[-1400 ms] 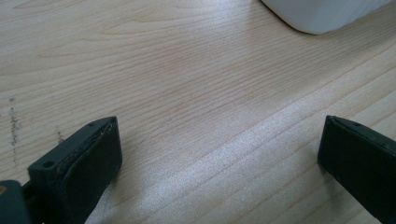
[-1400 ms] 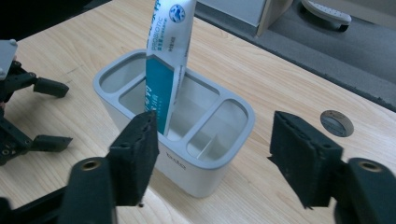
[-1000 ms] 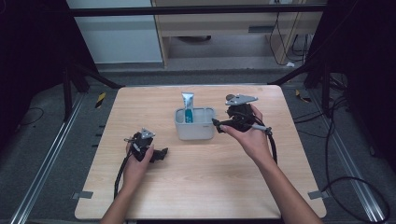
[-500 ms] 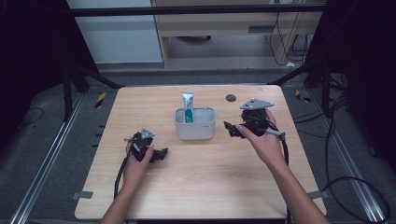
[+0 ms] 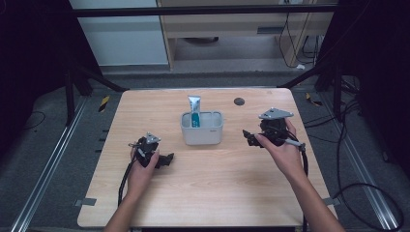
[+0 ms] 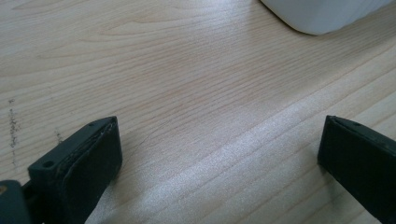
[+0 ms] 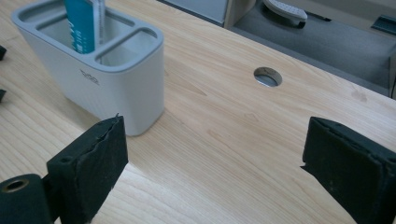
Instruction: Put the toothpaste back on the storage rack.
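Toothpaste tube (image 5: 194,107) stands in grey holder (image 5: 202,128), left of right gripper (image 5: 250,137); placement looks done. Both grippers' jaws spread, empty; left gripper (image 5: 166,159) rests near the holder's front.

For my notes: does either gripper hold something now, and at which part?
Nothing is held. The left gripper and right gripper are open over bare table; the tube stands in the holder.

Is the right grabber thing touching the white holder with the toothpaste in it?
Apart. In the high view, bare table shows between the right hand-held gripper and the white holder; its jaws stand open and empty.
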Demonstrator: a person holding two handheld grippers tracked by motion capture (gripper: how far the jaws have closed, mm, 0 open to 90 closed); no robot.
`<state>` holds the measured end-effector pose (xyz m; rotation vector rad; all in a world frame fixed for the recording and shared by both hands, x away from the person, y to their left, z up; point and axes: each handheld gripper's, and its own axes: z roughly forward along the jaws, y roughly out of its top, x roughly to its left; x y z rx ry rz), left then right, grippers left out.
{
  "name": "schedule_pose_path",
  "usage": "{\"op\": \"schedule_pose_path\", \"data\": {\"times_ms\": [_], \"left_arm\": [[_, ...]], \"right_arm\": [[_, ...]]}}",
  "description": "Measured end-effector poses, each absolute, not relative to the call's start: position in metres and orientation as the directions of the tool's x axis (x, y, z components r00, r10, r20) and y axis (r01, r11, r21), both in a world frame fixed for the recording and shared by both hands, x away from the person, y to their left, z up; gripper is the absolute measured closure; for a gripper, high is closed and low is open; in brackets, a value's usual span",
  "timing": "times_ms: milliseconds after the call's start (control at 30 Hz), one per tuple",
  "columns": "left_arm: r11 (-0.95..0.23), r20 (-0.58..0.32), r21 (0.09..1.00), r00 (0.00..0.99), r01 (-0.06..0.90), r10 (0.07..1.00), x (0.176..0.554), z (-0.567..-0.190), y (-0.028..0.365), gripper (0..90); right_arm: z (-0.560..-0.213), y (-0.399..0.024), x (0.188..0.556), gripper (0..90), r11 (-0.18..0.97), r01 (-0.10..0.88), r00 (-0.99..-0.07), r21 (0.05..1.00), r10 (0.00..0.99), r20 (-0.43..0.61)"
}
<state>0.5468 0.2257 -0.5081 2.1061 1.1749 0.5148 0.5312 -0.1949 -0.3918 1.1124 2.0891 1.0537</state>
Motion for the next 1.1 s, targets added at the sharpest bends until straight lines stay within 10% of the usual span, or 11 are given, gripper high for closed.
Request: {"op": "schedule_pose_path", "data": {"times_ms": [1100], "left_arm": [[-0.378, 0.02, 0.71, 0.519, 0.594, 0.855, 0.547, -0.508, 0.226, 0.0]], "right_arm": [[-0.44, -0.227, 0.527, 11.3, 0.39, 0.545, -0.469, 0.743, 0.876, -0.116]]}}
